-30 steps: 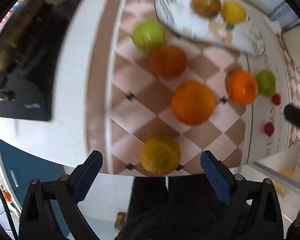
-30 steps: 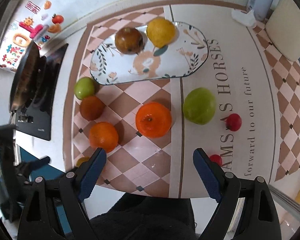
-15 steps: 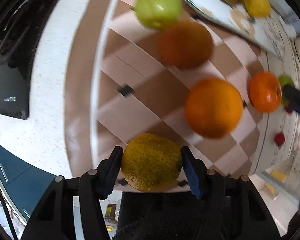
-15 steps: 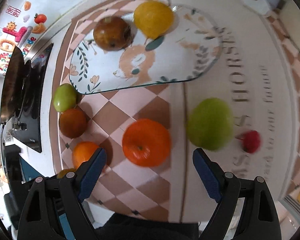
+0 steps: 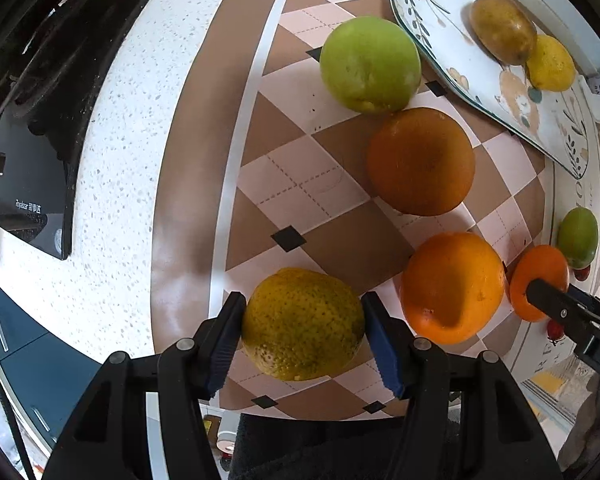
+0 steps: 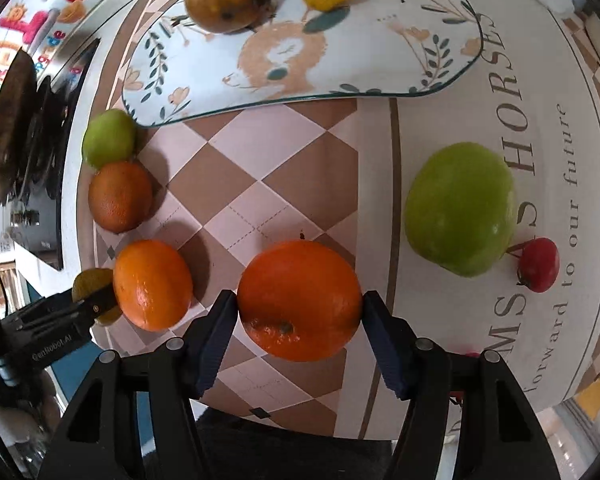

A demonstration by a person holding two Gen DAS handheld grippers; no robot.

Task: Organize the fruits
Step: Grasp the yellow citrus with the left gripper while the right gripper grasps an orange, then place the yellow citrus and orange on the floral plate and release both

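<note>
left gripper (image 5: 303,322): jaws just closed, pinching speckled yellow-green citrus (image 5: 302,324) on counter mat (image 5: 260,184) | right gripper (image 6: 299,310): jaws just closed, pinching orange (image 6: 299,300) near plate (image 6: 380,40)

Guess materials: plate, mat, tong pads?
Plate: looks like glazed ceramic or melamine; glossy, printed leaves and a lion, dark thin rim. Mat: likely vinyl or PVC; flat, printed checks and lettering, slight sheen. Pads: blue, ribbed, matte, probably rubber or soft plastic, on black plastic fingers.
</note>
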